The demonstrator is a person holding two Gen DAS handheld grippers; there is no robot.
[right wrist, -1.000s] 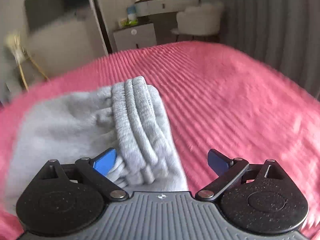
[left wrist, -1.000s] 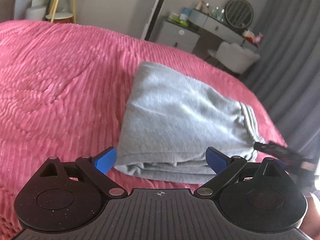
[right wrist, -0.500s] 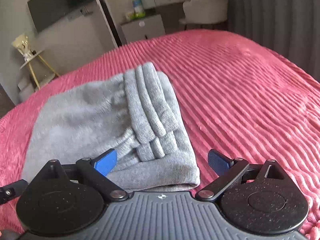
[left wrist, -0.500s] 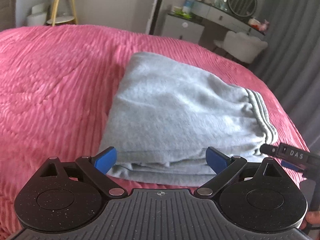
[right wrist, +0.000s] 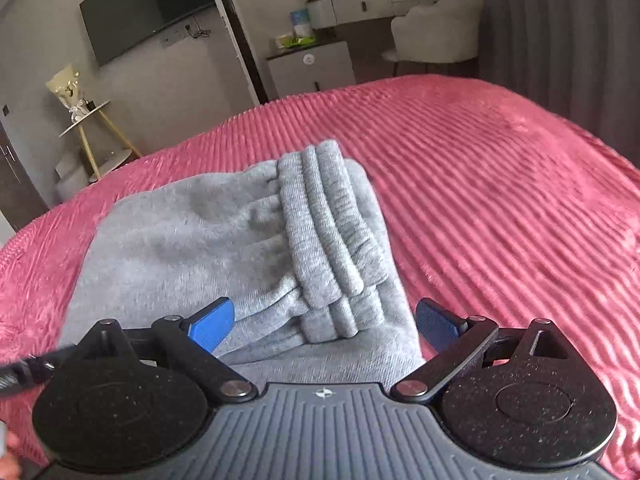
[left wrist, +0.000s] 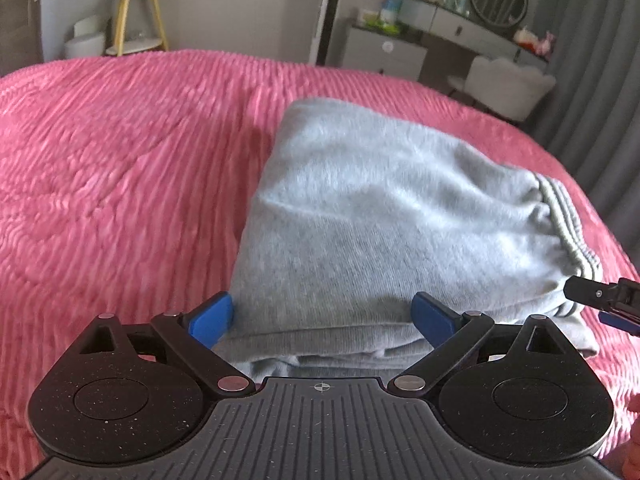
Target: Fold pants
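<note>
My matt black speckled plastic left gripper (left wrist: pixel 322 318) and right gripper (right wrist: pixel 325 326), each with smooth blue fingertips (right wrist: pixel 212 323), face soft, fuzzy grey knit pants (left wrist: pixel 384 224) with a ribbed waistband (right wrist: pixel 328 232) on a plush, ridged pink bedspread (left wrist: pixel 120 168).

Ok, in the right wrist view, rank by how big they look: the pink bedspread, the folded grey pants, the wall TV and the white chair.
Largest to smallest, as they look in that view:
1. pink bedspread
2. folded grey pants
3. wall TV
4. white chair
The TV and chair stand far back, so their true sizes stay unsure.
</note>
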